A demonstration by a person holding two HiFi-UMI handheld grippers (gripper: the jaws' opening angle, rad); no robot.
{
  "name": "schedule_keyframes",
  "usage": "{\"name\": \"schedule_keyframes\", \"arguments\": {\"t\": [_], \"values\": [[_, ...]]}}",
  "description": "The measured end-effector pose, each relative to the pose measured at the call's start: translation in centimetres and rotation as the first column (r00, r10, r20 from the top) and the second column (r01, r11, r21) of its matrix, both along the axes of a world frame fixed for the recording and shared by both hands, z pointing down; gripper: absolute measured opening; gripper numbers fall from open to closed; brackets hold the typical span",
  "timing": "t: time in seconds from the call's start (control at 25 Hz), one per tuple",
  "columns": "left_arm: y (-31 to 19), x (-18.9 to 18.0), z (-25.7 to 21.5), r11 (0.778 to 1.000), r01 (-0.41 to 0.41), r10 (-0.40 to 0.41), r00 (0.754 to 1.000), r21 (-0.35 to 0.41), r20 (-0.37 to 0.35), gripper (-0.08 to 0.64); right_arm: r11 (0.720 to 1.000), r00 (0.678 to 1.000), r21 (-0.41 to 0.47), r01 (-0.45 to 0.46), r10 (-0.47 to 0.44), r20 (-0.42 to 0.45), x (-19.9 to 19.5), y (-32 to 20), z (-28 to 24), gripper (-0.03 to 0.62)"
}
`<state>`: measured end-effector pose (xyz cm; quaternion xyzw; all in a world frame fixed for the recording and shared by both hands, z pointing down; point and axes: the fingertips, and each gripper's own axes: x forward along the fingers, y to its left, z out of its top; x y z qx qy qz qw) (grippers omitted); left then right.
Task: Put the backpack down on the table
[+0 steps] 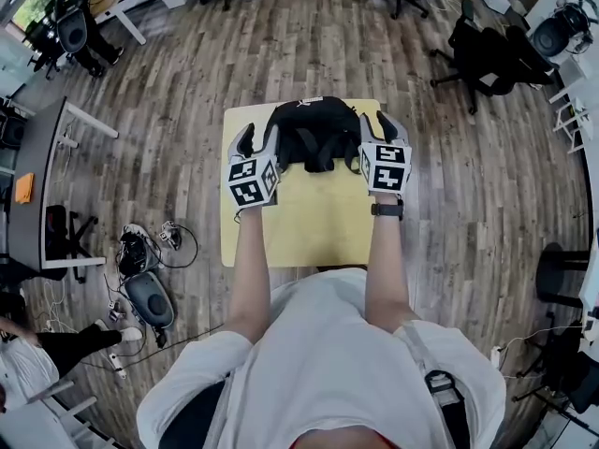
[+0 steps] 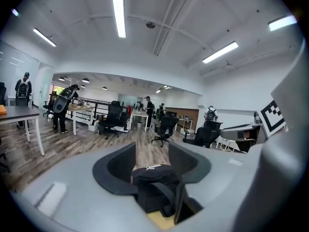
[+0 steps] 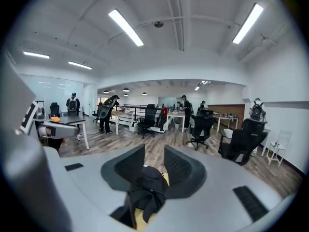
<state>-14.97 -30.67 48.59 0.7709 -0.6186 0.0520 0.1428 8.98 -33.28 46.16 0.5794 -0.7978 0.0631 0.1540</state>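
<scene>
Apparently the main job is done: the backpack [image 1: 314,131] lies on the yellow tabletop [image 1: 309,227], between the two tools and just ahead of their tips. The left tool [image 2: 152,154] has its jaws partly apart with nothing pressed between the pads. Past the gap and lower down sits the black backpack, a strap across it. The right tool [image 3: 150,162] is likewise partway open and empty, with the backpack beyond and beneath its jaws. Little seems left, at most drawing both tools clear. From above, the left tool's tips overlap the backpack's side, so I cannot tell whether they brush the fabric there; the gripper views suggest not. Each tool's own body cuts off the backpack's near part, the person's arms and shirt hide the tabletop's near edge, and how the straps lie is too dark to make out.
</scene>
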Motion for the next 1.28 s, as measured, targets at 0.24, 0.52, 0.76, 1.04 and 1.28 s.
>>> {"name": "schedule_keyframes", "arguments": {"t": [0.24,0.52,0.76,1.04,1.28], "values": [[1.7,0.2,-3.7,0.996,-0.010,0.007,0.999,0.083,0.035,0.179,0.996,1.000,0.090,0.010,-0.011,0.004,-1.0,2.3,-4.1,0.107],[3.6,0.8,-7.0,0.991,-0.014,0.008,0.999,0.135,0.047,0.113,0.983,0.999,0.179,0.039,-0.045,0.031,-1.9,5.0,-7.8,0.056],[5.7,1.5,-9.3,0.983,-0.023,0.013,0.998,0.183,0.054,0.087,0.978,0.998,0.202,0.048,-0.055,0.032,-2.4,6.9,-9.1,0.040],[7.4,0.5,-11.1,0.974,-0.004,-0.007,0.999,0.228,0.049,0.034,0.968,0.997,0.245,0.046,-0.059,0.046,-3.1,8.5,-11.1,0.023],[8.3,0.2,-12.5,0.967,0.005,-0.020,0.998,0.255,0.056,0.011,0.958,0.995,0.282,0.058,-0.077,0.058,-3.2,9.4,-12.8,0.012]]}}
